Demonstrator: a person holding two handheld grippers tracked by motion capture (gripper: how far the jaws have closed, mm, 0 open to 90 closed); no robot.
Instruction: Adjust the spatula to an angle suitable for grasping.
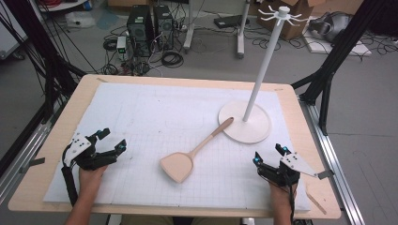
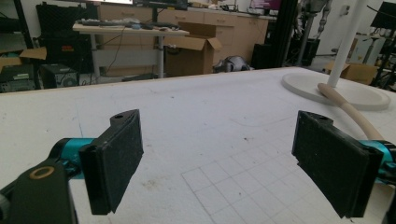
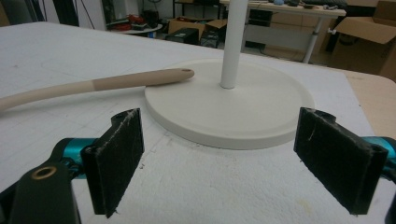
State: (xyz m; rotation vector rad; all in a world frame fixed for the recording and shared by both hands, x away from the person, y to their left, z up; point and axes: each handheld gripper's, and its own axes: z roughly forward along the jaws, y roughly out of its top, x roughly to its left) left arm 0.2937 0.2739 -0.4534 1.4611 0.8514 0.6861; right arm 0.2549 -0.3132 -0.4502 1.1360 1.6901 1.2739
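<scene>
A pale wooden spatula [image 1: 190,155] lies on the white mat, its blade toward me and its handle end [image 3: 163,75] resting on the round base [image 1: 256,131] of a white stand. The stand's pole [image 1: 265,61] rises to a ring of small hooks [image 1: 283,14]. My left gripper [image 1: 112,139] rests at the mat's left side, open, nothing between its jaws. My right gripper [image 1: 270,154] sits at the right, just in front of the base [image 3: 261,112], also open and empty. In the left gripper view [image 2: 217,163] the spatula handle [image 2: 350,112] and the base [image 2: 336,91] lie off to the right.
The white mat [image 1: 155,112] with a faint grid covers a wooden table [image 1: 305,122]. Black frame struts stand at both sides. Computer towers [image 1: 148,28], cables and cardboard boxes sit on the floor beyond the far edge.
</scene>
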